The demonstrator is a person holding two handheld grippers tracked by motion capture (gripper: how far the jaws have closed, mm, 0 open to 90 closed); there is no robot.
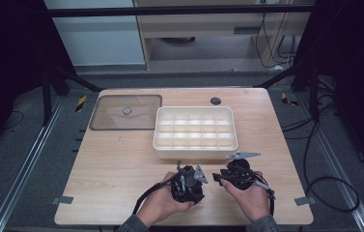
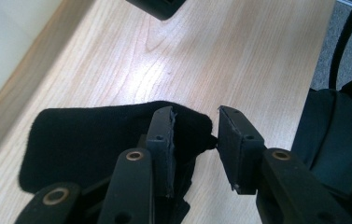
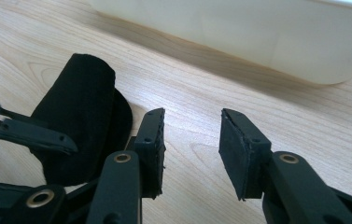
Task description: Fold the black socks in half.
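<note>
In the left gripper view, the left gripper [image 2: 194, 149] has its 2 jaws parted with a clear gap, nothing between them. A piece of black cloth [image 2: 89, 140] lies on the wooden table [image 2: 220, 60] under and beside the left-hand jaw, its long axis running sideways across that view, one rounded end reaching the gap between the jaws. Whether it touches a jaw cannot be told.

In the right gripper view, the right gripper [image 3: 191, 151] also stands open, bare wood showing between its 2 pads. To the left of its jaws sits a black rolled or folded cloth [image 3: 82, 116], its long axis tilted up and away from the jaws. Ahead of the jaws, well apart, runs the side wall of a white box [image 3: 257, 37].

From the high view, both grippers sit side by side in the person's hands near the table's near edge, the left gripper [image 1: 188, 182] and right gripper [image 1: 238, 173] just below the white divided box [image 1: 195, 150], whose long axis runs left to right. Beyond the box's left end lies a clear flat lid [image 1: 107, 123].
</note>
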